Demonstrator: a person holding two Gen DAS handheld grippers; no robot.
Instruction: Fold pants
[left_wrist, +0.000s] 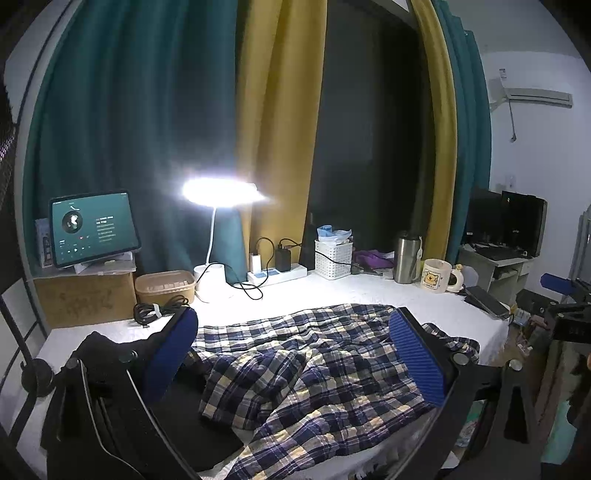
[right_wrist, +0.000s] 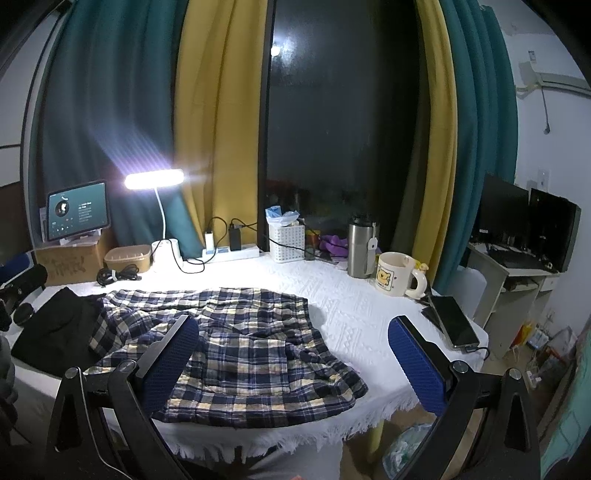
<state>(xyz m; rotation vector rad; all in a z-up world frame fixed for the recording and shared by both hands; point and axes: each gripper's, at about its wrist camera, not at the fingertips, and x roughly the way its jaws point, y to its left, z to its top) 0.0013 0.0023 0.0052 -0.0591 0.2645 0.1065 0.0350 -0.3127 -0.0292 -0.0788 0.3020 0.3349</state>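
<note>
Blue, white and yellow plaid pants (left_wrist: 306, 369) lie crumpled on the white-clothed table (left_wrist: 369, 295); they also show in the right wrist view (right_wrist: 243, 347). My left gripper (left_wrist: 295, 350) is open, its blue pads wide apart above the pants. My right gripper (right_wrist: 295, 354) is open above the pants' right edge near the table's front. The right gripper's body shows at the far right of the left wrist view (left_wrist: 565, 314). Neither gripper holds anything.
A black cloth (right_wrist: 55, 328) lies left of the pants. Along the back stand a lit desk lamp (right_wrist: 155, 181), tablet (right_wrist: 77, 210), cardboard box (left_wrist: 85, 295), container (right_wrist: 127, 258), power strip (right_wrist: 229, 253), white basket (right_wrist: 286, 240), steel tumbler (right_wrist: 360, 245) and mug (right_wrist: 395, 273). A phone (right_wrist: 452, 321) lies at the right edge.
</note>
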